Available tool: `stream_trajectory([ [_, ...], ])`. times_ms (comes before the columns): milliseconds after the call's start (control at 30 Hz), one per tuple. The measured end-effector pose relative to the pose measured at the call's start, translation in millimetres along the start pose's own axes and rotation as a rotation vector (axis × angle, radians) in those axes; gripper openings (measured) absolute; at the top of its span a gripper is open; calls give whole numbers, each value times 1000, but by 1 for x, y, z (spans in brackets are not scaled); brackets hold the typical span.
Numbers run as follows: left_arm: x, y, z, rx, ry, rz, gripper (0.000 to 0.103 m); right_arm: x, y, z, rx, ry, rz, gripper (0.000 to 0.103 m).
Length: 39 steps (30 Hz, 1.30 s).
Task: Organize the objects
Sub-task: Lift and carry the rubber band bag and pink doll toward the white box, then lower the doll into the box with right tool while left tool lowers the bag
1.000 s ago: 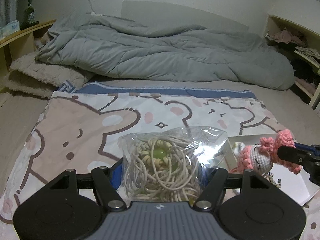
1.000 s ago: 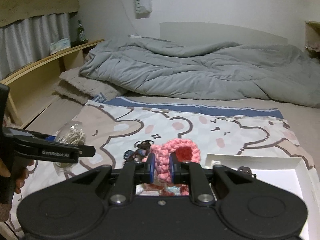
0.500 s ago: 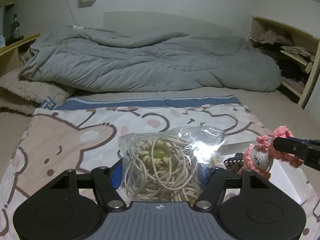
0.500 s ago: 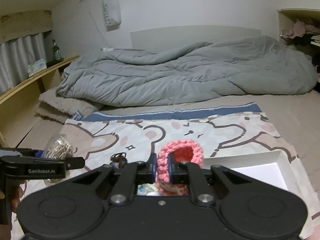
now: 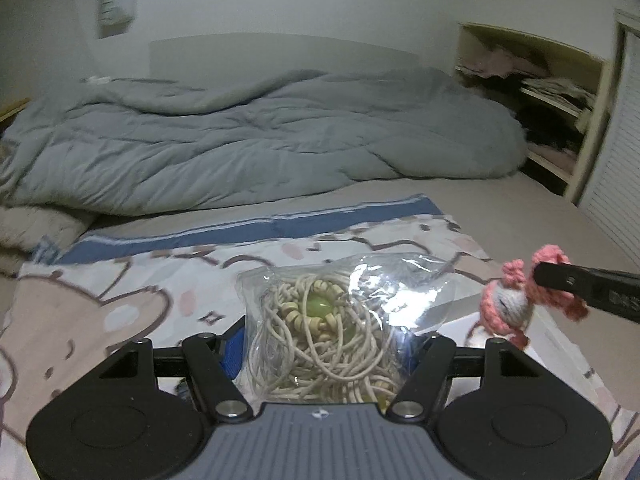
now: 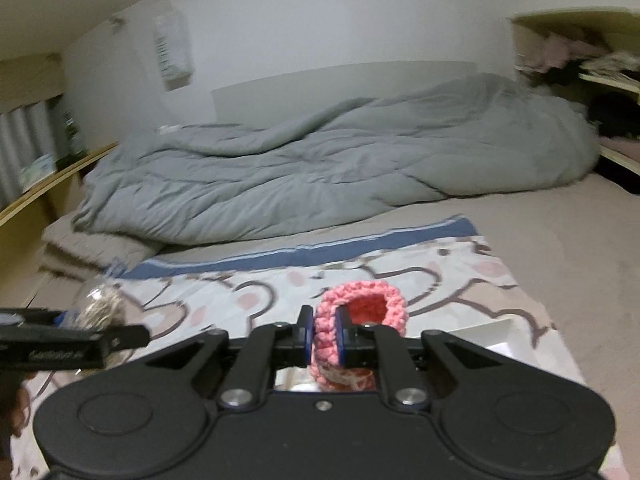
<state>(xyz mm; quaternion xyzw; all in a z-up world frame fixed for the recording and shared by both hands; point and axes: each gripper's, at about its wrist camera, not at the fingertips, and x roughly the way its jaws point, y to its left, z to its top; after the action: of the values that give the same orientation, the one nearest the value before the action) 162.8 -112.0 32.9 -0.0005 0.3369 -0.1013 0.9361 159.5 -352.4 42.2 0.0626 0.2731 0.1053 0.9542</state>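
A clear plastic bag of cream cord and beads (image 5: 332, 328) fills the left wrist view, and my left gripper (image 5: 328, 350) is shut on it above the bed. To its right hangs a pink and white crocheted toy (image 5: 508, 308), pinched by the black finger of the other gripper. In the right wrist view my right gripper (image 6: 323, 338) is shut on that toy's pink crocheted loop (image 6: 362, 312). The left gripper with the bag (image 6: 98, 308) shows at the left edge there. A white tray (image 6: 496, 338) lies low on the right, largely hidden behind the gripper body.
A cartoon-print cloth (image 5: 132, 292) with a blue border covers the near bed. A rumpled grey duvet (image 5: 248, 152) lies across the back. Open shelves with clothes (image 5: 540, 96) stand at the right wall, a wooden ledge (image 6: 48, 184) at the left.
Both grippers have swung to the right across the bed and risen slightly, each keeping its load. The white tray has slipped lower and more out of sight.
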Motion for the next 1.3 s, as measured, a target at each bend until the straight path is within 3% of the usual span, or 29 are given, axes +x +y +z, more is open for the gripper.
stream_trajectory([
  [200, 29, -46, 10, 50, 35, -99, 69, 26, -50, 2, 108, 4, -78, 12],
  [533, 100, -113, -4, 8, 163, -278, 69, 59, -115, -9, 256, 4, -166, 11],
  [700, 131, -125, -21, -17, 244, -337, 69, 81, -126, -13, 281, -29, -186, 11],
  [833, 153, -122, -28, -74, 298, -373, 69, 97, -131, -21, 286, -107, -205, 11],
  [1067, 180, -131, -38, -132, 366, -438, 69, 112, -147, -36, 312, 24, -213, 12],
  [1200, 187, -149, -43, -51, 354, -467, 69, 110, -152, -39, 315, 150, -225, 13],
  [1300, 192, -160, -49, 40, 339, -491, 73, 112, -156, -47, 336, 257, -239, 21],
])
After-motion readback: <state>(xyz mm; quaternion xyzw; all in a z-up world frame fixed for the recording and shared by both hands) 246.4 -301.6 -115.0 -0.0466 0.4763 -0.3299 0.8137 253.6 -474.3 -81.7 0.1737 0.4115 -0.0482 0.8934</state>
